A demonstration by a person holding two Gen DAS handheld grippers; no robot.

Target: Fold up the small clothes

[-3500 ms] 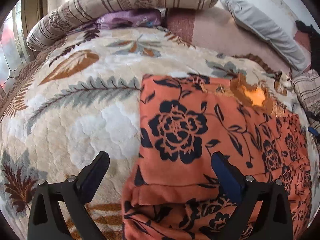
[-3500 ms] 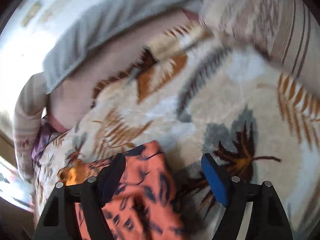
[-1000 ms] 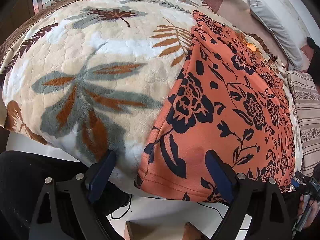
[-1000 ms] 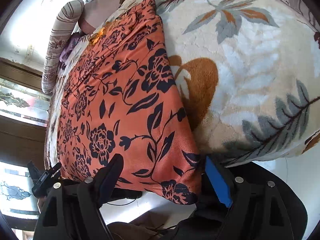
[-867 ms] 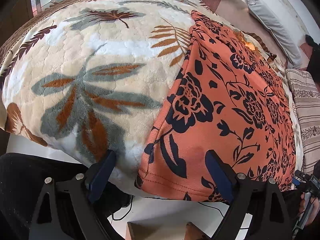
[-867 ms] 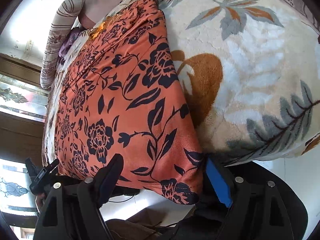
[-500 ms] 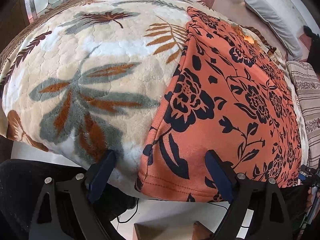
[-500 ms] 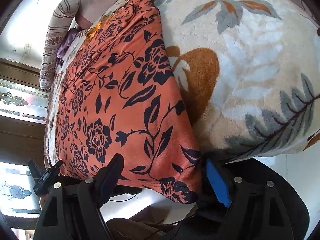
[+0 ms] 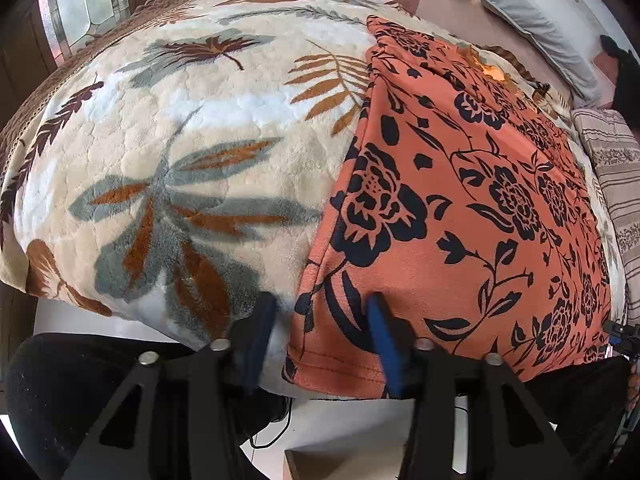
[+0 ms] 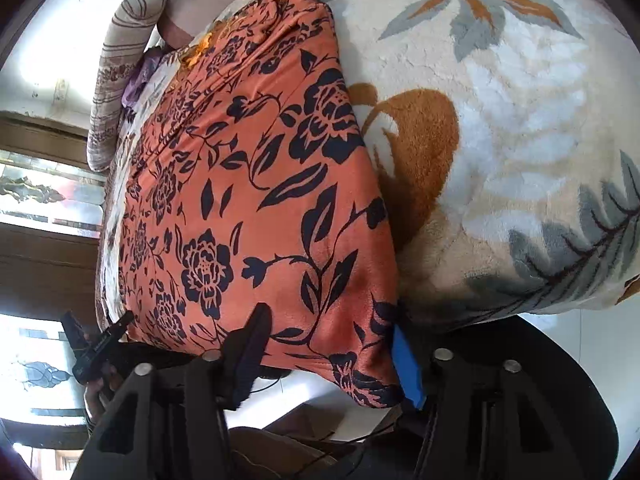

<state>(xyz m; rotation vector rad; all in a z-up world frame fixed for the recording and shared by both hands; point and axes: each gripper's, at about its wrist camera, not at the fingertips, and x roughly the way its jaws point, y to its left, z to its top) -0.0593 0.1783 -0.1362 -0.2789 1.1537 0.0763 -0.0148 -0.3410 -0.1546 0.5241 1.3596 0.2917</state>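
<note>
Here, an orange garment point(image 9: 460, 208) printed with black flowers lies flat on a leaf-patterned plush blanket point(image 9: 180, 168), its hem hanging over the near edge of the bed. No brand, label or writing is legible. Both sets of jaws, spread wide a second ago, have just been closing: the left gripper point(image 9: 318, 338) now pinches the hem's left corner, the right gripper point(image 10: 332, 356) its right corner, bunching the cloth between the pads.
</note>
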